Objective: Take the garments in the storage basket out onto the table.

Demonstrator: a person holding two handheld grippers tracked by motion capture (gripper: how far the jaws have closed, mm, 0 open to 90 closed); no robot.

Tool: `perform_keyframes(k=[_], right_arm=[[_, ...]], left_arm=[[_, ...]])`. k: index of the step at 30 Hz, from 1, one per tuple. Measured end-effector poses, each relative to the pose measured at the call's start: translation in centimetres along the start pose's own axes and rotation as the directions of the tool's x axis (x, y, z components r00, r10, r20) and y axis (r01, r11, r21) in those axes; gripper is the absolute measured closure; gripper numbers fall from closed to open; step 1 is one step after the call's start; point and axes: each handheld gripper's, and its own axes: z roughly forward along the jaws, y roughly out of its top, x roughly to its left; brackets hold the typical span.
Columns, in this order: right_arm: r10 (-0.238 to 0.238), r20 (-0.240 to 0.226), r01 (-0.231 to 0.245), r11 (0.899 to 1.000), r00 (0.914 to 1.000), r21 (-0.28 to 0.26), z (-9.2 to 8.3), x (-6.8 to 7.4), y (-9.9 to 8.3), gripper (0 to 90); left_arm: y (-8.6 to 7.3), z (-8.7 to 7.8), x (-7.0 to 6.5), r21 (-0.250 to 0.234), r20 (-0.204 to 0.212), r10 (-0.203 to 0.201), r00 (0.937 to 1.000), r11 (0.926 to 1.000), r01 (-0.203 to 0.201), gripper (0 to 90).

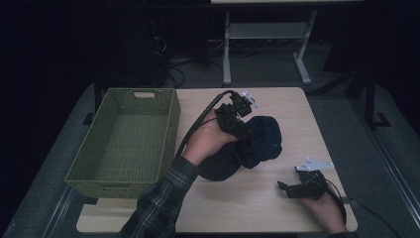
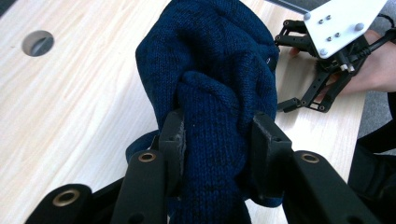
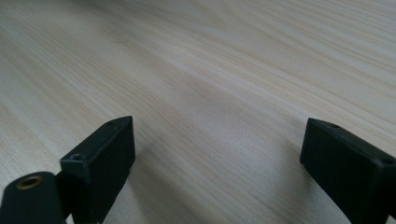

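No readable brand, label or writing anywhere; the pale tag on the far rim of the green woven rectangular basket (image 1: 126, 144) is too small to make out. The basket is sitting at the table's left edge, overhanging it a little, nothing visible inside

Just right of the basket, a plaid-sleeved forearm is coming in from the bottom, its hand holding the left gripper (image 1: 242, 130) (image 2: 217, 144). In the left gripper view its black jaws are clamping a thick fold of the dark navy knitted garment (image 1: 247, 146) (image 2: 210, 79) between the pads, knit bulging out above them. The garment is lying bunched in a heap near the middle of the light wood-grain table (image 1: 287, 104) (image 2: 70, 107) (image 3: 210, 70); in the dim high view its shape is hard to make out and its lower part is hidden behind the hand. A round grey hole (image 2: 37, 43) is showing in the tabletop at upper left of the left gripper view

Right of the garment, the right gripper (image 1: 288, 188) (image 2: 292, 72) (image 3: 217, 154) is resting low at the table's near right corner, apart from the garment, grey three-cornered plate on top, hand partly cut off by the bottom edge. Its jaws are standing wide apart with bare wood between them, holding nothing

Beyond the table, a white-legged stand (image 1: 267, 44) and loose cables (image 1: 173, 69) are sitting on the dark floor, mostly lost in shadow
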Motion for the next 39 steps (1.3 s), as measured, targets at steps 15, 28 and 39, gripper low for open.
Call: perform_keyframes(k=[15, 28, 39], right_arm=[[0.001, -0.001, -0.001, 1.0, 1.0, 0.001, 0.0, 0.0, 0.0, 9.6], [-0.001, -0.001, 0.001, 1.0, 1.0, 0.002, 0.0, 0.0, 0.0, 9.7], [0.004, -0.002, -0.004, 1.0, 1.0, 0.002, 0.0, 0.0, 0.0, 9.6]], left_arm=[[-0.2, 5.4, 0.2, 0.017, 0.044, -0.026, 0.9987, 0.9995, 0.026, 61.6], [-1.0, 9.2, 1.6, 0.038, 0.052, -0.038, 0.9979, 0.9986, 0.036, 59.7], [-1.8, 11.0, 3.2, 0.046, 0.063, -0.054, 0.9966, 0.9976, 0.051, 58.3]])
